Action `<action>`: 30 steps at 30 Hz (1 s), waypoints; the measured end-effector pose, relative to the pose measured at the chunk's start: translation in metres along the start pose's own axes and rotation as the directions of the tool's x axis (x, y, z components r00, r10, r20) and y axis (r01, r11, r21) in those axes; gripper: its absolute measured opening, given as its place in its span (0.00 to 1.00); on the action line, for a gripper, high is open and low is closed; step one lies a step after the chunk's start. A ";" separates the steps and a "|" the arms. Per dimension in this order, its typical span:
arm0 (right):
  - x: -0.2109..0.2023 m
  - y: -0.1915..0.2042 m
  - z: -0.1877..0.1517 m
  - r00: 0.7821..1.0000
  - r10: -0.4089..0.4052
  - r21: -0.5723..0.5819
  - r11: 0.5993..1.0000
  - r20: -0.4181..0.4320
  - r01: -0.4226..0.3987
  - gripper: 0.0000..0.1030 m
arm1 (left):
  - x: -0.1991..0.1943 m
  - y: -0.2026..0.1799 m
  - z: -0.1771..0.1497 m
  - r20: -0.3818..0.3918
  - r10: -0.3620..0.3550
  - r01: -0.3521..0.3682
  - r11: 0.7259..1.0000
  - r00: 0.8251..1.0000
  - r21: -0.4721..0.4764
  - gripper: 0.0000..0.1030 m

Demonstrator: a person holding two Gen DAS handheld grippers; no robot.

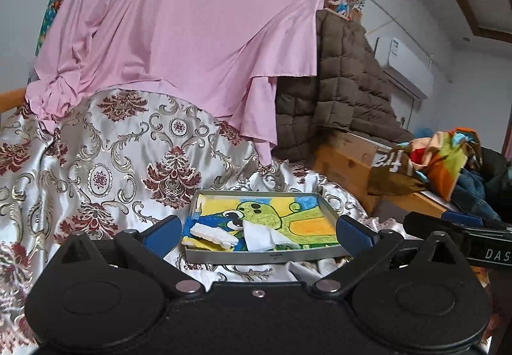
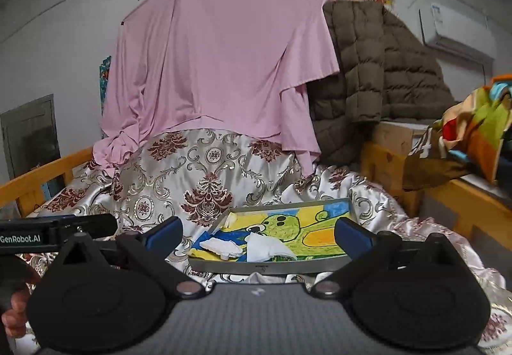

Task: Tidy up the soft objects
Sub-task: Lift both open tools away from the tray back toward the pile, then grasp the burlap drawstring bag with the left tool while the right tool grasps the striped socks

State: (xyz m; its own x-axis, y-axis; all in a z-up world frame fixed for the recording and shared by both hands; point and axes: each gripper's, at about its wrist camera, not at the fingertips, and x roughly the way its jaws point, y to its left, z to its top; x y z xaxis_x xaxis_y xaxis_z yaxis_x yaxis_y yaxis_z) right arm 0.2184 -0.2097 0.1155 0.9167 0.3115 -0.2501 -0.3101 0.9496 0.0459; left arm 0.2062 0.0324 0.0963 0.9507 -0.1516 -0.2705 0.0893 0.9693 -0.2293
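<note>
A grey metal tray lies on the satin patterned bedspread. In it lies a colourful cartoon cloth with two white soft pieces on top, one flat at the left and one crumpled at the middle. My left gripper is open and empty, just before the tray's near edge. My right gripper is open and empty, also before the tray. Each gripper shows at the edge of the other's view.
A pink sheet hangs behind the bed. A brown quilted coat drapes to its right. A wooden ledge at the right holds colourful clothes. A wooden rail runs along the left.
</note>
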 end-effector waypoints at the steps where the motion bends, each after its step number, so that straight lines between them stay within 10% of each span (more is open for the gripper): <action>1: -0.006 0.002 -0.002 1.000 -0.003 -0.003 1.000 0.005 0.003 1.00 | -0.007 -0.003 -0.003 0.004 0.000 0.000 1.000 1.000 0.006 0.99; 30: -0.107 0.041 -0.094 0.996 -0.081 -0.043 0.996 0.049 0.083 1.00 | -0.129 -0.001 -0.096 0.019 0.100 -0.101 0.990 0.995 0.093 0.99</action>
State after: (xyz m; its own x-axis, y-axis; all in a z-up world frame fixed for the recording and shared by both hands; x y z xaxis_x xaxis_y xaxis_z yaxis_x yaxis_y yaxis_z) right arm 0.0837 -0.2073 0.0534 0.9500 0.2352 -0.2055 -0.2436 0.9697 -0.0167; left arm 0.0545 0.0328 0.0415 0.9603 -0.0505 -0.2744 0.0201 0.9934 -0.1125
